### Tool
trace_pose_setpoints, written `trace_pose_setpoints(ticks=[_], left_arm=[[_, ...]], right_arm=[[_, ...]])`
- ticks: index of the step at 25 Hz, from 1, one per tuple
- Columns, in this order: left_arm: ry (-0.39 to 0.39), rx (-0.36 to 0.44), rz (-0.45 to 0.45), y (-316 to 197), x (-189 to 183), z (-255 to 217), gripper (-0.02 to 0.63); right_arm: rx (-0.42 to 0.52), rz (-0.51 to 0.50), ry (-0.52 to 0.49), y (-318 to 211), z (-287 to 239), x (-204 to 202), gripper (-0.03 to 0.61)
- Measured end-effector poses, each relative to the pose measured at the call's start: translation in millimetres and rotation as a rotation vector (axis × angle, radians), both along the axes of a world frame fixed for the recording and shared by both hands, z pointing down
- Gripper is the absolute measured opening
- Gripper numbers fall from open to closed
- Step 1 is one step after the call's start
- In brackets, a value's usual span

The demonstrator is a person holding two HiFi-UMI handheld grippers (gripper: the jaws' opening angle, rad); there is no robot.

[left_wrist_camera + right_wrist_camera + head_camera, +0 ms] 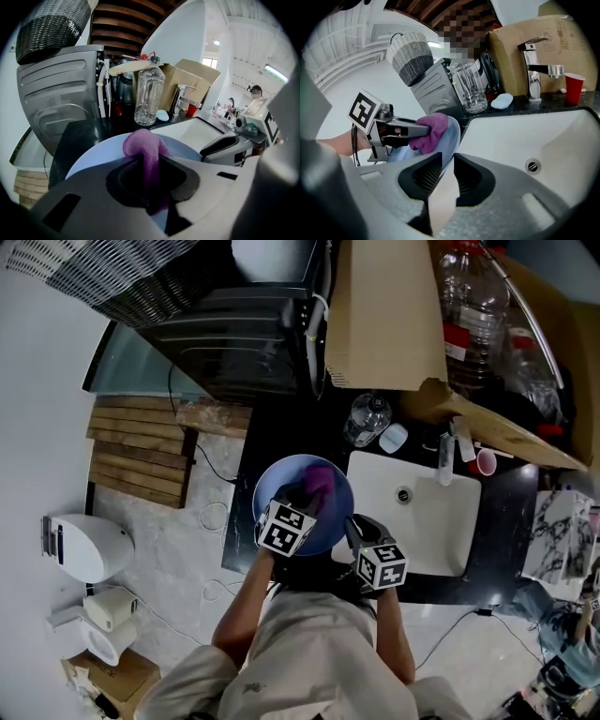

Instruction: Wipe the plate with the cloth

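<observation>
A pale blue plate (pixel 336 514) is held over the black counter, left of the sink. My right gripper (pixel 360 532) is shut on the plate's near rim; in the right gripper view the plate (pixel 450 140) runs edge-on between the jaws of the right gripper (pixel 443 176). My left gripper (pixel 298 501) is shut on a purple cloth (pixel 322 482) that presses on the plate's face. The cloth (pixel 146 146) bulges out past the left gripper (pixel 150 183) onto the plate (pixel 96 157). From the right, the cloth (pixel 432 130) shows at the left gripper (pixel 396 132).
A white sink (pixel 427 540) with a chrome tap (pixel 445 460) lies to the right. Behind the plate stand a clear bottle (pixel 366 418), a red cup (pixel 486 462), a cardboard box (pixel 384 315) and a dark appliance (pixel 244 343). Cables trail on the floor at left.
</observation>
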State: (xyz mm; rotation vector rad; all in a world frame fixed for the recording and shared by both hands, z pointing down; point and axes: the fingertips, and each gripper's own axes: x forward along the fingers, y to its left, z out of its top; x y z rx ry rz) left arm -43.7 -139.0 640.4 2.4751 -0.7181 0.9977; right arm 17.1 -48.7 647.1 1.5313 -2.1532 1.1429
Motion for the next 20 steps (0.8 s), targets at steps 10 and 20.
trace_pose_setpoints(ticks=[10,20], left_arm=[[-0.062,0.009,-0.062,-6.5,-27.2,-2.7,0.059],[-0.124,0.005,-0.126,-9.8,-56.7,-2.7,0.060]], right_arm=[[0.000,-0.009,0.003,-0.2,0.3,0.7,0.077],[-0.007,-0.024,0.012,-0.4,-0.5,0.7,0.077]])
